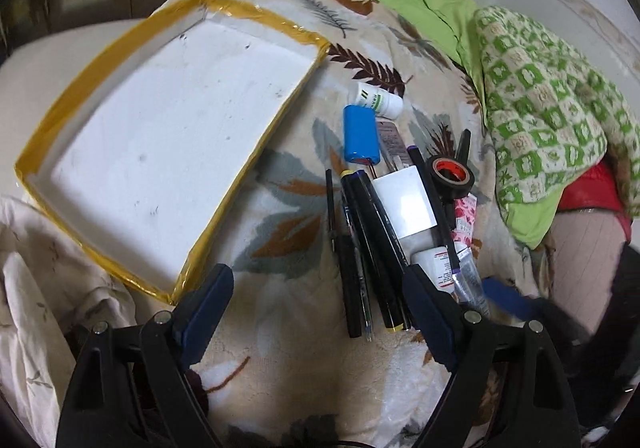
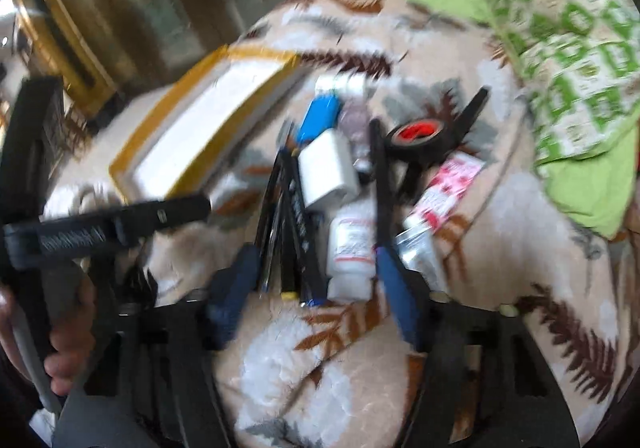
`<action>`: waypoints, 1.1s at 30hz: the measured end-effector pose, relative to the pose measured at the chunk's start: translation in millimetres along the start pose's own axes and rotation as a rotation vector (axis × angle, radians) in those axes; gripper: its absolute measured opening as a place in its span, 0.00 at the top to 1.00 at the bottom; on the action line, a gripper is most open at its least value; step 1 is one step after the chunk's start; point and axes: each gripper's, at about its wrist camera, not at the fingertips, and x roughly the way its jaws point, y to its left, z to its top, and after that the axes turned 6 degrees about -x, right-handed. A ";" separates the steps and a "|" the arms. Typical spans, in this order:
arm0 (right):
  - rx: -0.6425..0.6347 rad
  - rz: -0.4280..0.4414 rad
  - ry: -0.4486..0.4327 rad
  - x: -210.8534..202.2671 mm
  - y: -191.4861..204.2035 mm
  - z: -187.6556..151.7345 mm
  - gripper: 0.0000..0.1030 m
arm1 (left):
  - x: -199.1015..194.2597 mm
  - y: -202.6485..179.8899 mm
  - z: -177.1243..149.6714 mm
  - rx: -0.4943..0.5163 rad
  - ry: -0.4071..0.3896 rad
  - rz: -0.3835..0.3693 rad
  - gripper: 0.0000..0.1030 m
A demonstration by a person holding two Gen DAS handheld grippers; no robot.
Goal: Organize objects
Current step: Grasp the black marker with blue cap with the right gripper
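Blanket (image 1: 288, 352) with a brown and grey leaf print covers the whole surface, and a green patterned cloth (image 1: 552, 128) lies bunched at its far right. On the blanket's left side sits a shallow white tray (image 1: 168, 136) edged in yellow tape, with nothing in it. Just right of the tray lies a loose heap of small things. A white box (image 1: 404, 200) is in the middle of the heap, with several black pens (image 1: 372, 248) side by side along its left edge. A blue cylinder (image 1: 359, 134) lies beyond the box, touching a small white bottle (image 1: 378, 98) with a green label. A roll of black tape (image 1: 452, 176) with a red core rests at the heap's right, next to a pink printed packet (image 1: 466, 216). A second white bottle (image 2: 352, 244) lies near the right gripper. The left gripper (image 1: 320, 300) hangs above the blanket with its fingers wide apart, nothing between them, one finger by the tray's near corner. The right gripper (image 2: 316, 272), blurred, has its fingers partly apart, straddling the pen ends and the second bottle; whether they press on anything cannot be told.
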 end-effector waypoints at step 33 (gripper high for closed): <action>0.062 0.035 0.096 35.9 1.3 -1.1 0.85 | 67.2 -16.7 -5.9 0.081 0.252 0.020 0.95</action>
